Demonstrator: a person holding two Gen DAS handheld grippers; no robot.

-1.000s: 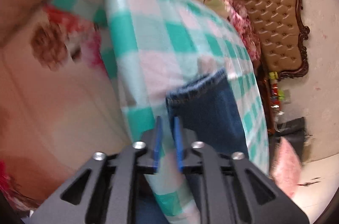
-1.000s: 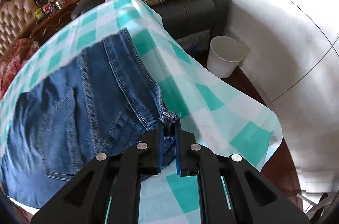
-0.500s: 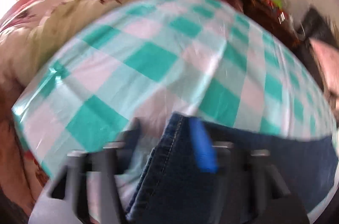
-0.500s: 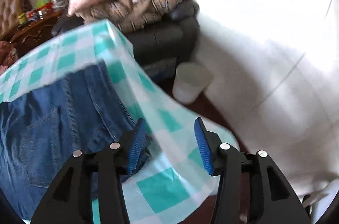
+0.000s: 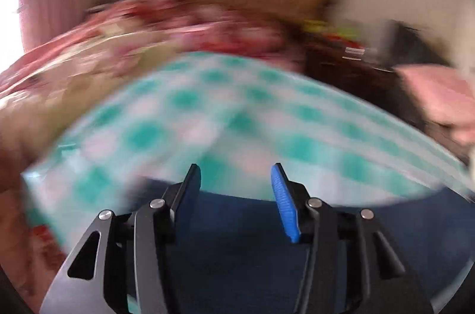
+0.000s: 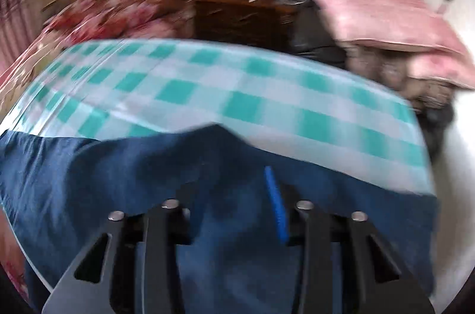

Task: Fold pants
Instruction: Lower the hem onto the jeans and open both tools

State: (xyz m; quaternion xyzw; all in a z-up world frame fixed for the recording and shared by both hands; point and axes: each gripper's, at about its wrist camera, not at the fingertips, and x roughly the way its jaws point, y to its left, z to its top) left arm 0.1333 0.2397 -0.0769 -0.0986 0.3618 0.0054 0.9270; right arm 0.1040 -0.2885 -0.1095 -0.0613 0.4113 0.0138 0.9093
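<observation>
Left wrist view is heavily blurred: the left claw [image 5: 236, 180] is seen spread wide with nothing between its fingers, held over the pants [image 5: 237, 231], which lie directly beneath and ahead of it on the checked cloth [image 5: 184, 118]. Right wrist view is blurred too: the right claw [image 6: 231, 186] is likewise spread apart, and the pants [image 6: 89, 174] are spread under it and to its left. Beyond the cloth, a pink pillow [image 6: 386, 14] is seen ahead to the right.
</observation>
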